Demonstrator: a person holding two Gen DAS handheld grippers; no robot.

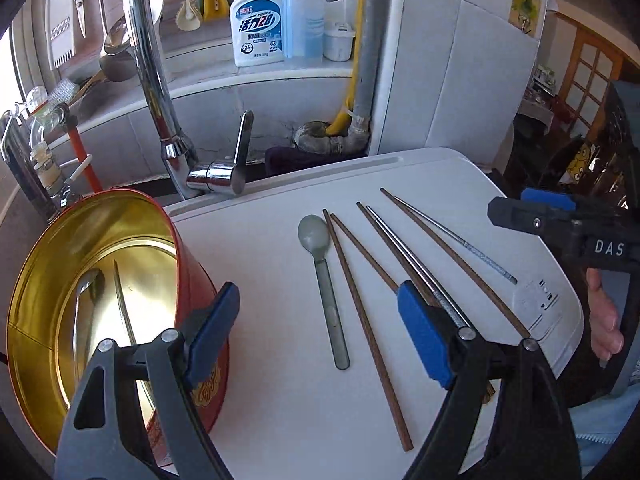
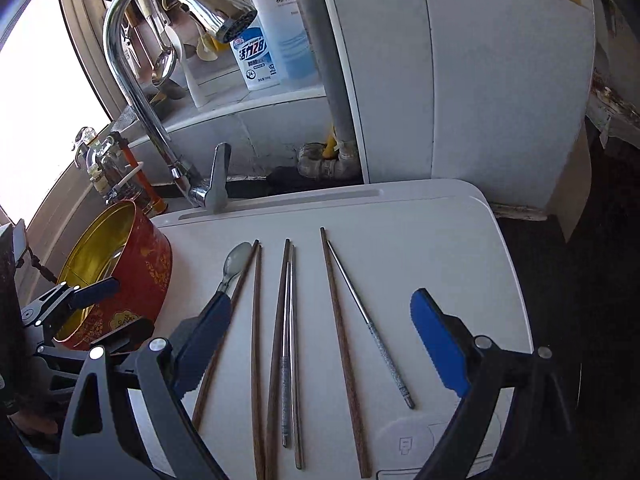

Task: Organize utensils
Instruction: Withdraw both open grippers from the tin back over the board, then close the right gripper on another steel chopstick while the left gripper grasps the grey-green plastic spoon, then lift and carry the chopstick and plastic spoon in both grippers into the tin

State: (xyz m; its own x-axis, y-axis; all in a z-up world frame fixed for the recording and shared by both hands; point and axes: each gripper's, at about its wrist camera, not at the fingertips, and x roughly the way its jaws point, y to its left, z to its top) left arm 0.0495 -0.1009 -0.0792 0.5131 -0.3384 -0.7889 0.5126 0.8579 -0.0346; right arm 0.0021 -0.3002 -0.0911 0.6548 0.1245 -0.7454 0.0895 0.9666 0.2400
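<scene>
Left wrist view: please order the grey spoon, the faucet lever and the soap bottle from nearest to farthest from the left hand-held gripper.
1. Grey spoon, lying on the white board between the fingers of the left hand-held gripper.
2. Faucet lever, behind the board.
3. Soap bottle, on the back ledge.

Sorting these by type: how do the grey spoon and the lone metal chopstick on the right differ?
The grey spoon is matte grey with a rounded bowl and flat handle; the lone metal chopstick is a thin shiny rod with a patterned grip. The spoon lies nearest the red tin, the chopstick farthest from it. Both lie flat on the white surface, untouched.
</scene>
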